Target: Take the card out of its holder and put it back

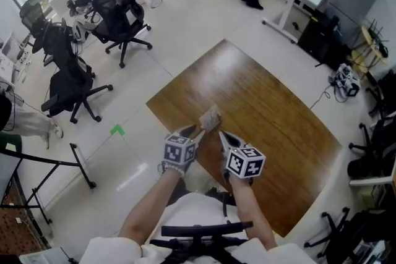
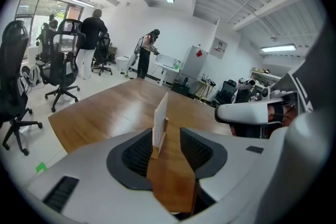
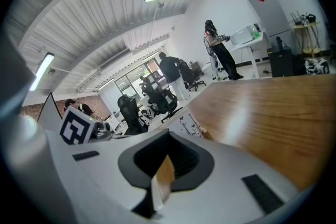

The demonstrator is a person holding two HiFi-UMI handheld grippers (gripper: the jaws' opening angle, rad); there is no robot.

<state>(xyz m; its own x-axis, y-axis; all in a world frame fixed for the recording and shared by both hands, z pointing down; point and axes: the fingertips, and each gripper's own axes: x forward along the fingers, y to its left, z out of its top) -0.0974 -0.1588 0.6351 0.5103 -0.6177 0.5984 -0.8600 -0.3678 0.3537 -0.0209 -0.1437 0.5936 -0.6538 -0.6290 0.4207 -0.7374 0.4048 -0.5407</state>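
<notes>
So the card (image 2: 159,110) is standing upright in its little wooden holder (image 2: 159,143), close to the near edge of the worktop (image 1: 266,102), toward the left corner. The left gripper (image 2: 168,136) is the nearer one. Its jaws are spread wide and the card sits edge-on right between the tips, closer to the left pad, though I can't tell if it's touching. The card's flat faces run along the jaws' line, so squeezing would catch both faces, and I'd guess pulling it straight up is the way out. The right gripper (image 3: 164,162) is just beside it on the right, jaws pulled nearly together with only a thin sliver of gap and nothing in it. The card looks thin, stiff and cream-white. The holder is a small plain wood block, and the worktop is glossy wood grain.
</notes>
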